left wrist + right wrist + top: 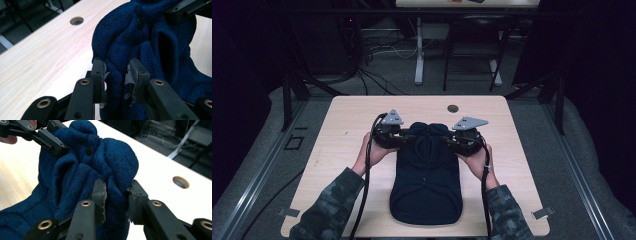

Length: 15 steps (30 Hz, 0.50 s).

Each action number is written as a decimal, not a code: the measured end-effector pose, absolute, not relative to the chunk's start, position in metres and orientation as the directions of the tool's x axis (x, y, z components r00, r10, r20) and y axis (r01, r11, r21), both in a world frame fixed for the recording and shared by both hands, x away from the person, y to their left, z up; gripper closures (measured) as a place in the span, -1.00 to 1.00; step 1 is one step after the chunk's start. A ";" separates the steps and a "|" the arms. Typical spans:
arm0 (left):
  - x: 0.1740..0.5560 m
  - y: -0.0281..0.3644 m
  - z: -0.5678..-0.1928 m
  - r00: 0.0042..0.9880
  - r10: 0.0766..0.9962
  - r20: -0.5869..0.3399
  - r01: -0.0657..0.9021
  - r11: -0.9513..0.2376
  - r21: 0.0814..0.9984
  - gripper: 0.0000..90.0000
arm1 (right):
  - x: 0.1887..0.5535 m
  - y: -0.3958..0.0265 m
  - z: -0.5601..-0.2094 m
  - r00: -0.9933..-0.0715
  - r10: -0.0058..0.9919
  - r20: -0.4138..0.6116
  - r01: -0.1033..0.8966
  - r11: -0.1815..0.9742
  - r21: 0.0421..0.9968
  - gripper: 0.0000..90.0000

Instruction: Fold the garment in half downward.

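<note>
A dark blue knitted garment (426, 185) lies lengthwise in the middle of the light wooden table (342, 130), its far end bunched and lifted. My left gripper (404, 139) is shut on the left side of that bunched end, a thick fold of blue knit (117, 72) pinched between its jaws. On the opposite side, my right gripper (447, 140) is shut on another fold (117, 187). A small dark button (89, 150) shows on the knit between them. In the right gripper view the other gripper's jaws grip the cloth at the upper left.
A round cable hole (453, 108) sits in the table near its far edge, also the hole (76, 20) in the left gripper view. Bare tabletop lies on both sides of the garment. Beyond the table stand dark frames, cables and a white table leg (419, 55).
</note>
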State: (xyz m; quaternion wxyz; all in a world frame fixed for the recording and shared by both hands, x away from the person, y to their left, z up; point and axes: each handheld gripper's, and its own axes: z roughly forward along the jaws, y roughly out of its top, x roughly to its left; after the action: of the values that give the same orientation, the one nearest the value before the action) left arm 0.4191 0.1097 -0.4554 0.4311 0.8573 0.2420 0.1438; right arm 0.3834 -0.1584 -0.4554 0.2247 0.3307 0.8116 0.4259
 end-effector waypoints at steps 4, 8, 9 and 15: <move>0.419 0.115 -0.452 0.854 0.520 0.018 0.284 -0.495 0.821 0.54 | 0.377 -0.157 -0.453 -0.681 0.723 -0.117 0.287 0.410 0.866 0.61; 0.419 0.117 -0.452 0.858 0.514 -0.014 0.303 -0.484 0.821 0.53 | 0.373 -0.155 -0.452 -0.686 0.714 -0.139 0.252 0.413 0.875 0.64; 0.419 0.117 -0.452 0.861 0.508 -0.020 0.307 -0.487 0.818 0.52 | 0.373 -0.155 -0.452 -0.688 0.711 -0.146 0.250 0.421 0.872 0.64; 0.415 0.112 -0.451 0.875 0.485 -0.015 0.301 -0.518 0.801 0.49 | 0.371 -0.154 -0.451 -0.689 0.705 -0.169 0.233 0.436 0.869 0.64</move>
State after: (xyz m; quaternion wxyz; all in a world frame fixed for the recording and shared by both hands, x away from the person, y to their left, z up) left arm 0.4154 0.1123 -0.4511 0.4351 0.8649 0.2271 0.1056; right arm 0.3713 -0.1543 -0.4507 0.2656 0.2914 0.8047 0.4438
